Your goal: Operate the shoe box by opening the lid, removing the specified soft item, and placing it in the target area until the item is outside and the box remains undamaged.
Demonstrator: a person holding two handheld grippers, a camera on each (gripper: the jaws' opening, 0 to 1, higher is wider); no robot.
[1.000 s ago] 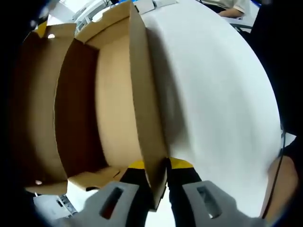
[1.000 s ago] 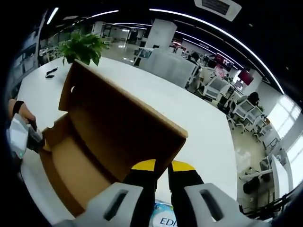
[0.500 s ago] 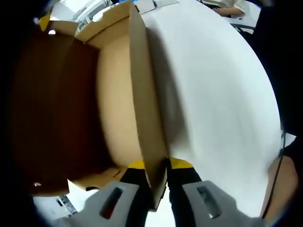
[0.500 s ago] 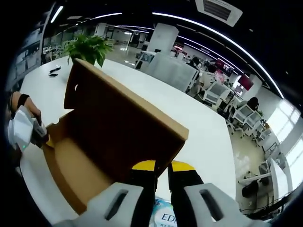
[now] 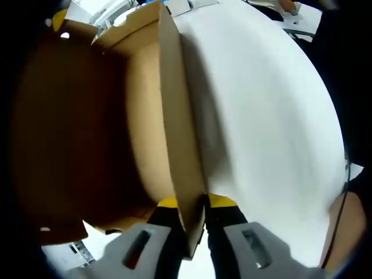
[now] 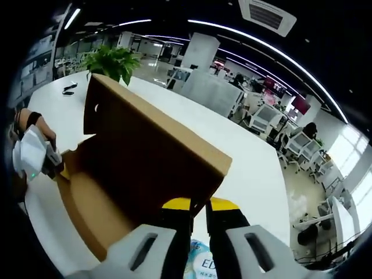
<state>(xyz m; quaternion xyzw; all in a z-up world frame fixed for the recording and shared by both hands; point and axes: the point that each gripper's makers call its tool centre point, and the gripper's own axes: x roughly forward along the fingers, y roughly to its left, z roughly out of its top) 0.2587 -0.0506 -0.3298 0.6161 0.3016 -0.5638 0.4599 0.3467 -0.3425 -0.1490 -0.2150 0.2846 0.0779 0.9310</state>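
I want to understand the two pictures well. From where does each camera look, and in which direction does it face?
Left gripper view: rides on the left tongs, shut on the shoe box side wall, facing along it over the white table.
Right gripper view: rides on the right tongs, shut on the raised lid, facing the office; the left tongs appear at left.
Both share the box and table.

Brown cardboard box on white table, lid raised at an angle, interior brown; contents not visible.
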